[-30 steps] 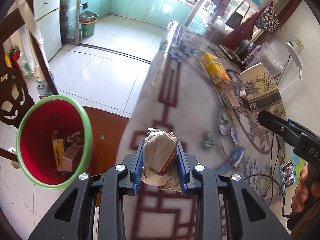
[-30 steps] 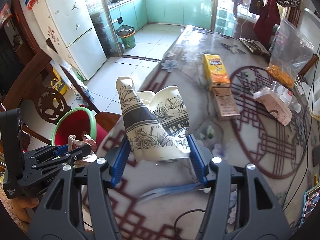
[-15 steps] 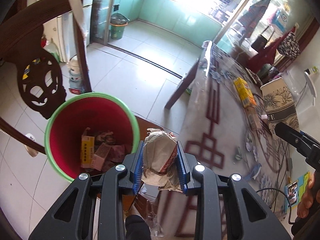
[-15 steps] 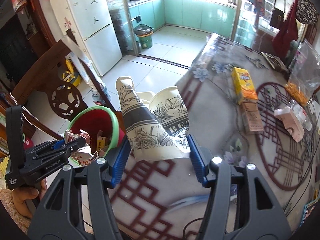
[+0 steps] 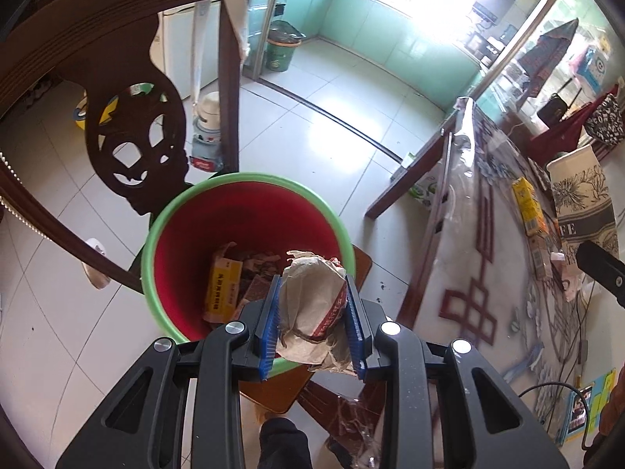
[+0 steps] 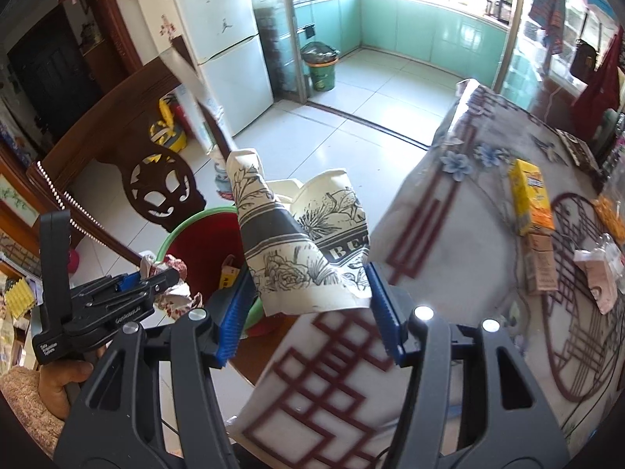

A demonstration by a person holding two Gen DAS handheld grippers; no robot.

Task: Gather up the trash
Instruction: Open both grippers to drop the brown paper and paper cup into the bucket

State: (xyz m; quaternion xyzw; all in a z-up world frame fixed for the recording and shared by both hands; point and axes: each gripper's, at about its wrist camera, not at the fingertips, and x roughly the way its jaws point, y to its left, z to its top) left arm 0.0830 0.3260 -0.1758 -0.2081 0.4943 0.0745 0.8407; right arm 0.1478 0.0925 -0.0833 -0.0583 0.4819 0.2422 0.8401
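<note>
My left gripper [image 5: 312,324] is shut on a crumpled brown paper wrapper [image 5: 312,312] and holds it over the near rim of a red bin with a green rim [image 5: 242,211]. The bin holds a yellow box [image 5: 222,291] and other scraps. My right gripper [image 6: 308,301] is shut on a crushed paper cup with black floral print [image 6: 297,242], held above the table's left edge. In the right wrist view the left gripper [image 6: 156,277] with its wrapper hangs by the bin [image 6: 195,242]. The cup also shows in the left wrist view [image 5: 582,203].
A dark carved wooden chair [image 5: 129,144] stands just behind the bin. The table [image 6: 449,273] with a patterned cover carries a yellow box [image 6: 531,199], a brown box [image 6: 541,269] and a pink packet [image 6: 597,273]. A green kitchen bin [image 6: 320,66] stands far off.
My left gripper has carried the wrapper left off the table to above the red bin. My right gripper has moved left with the cup toward the table's edge.
</note>
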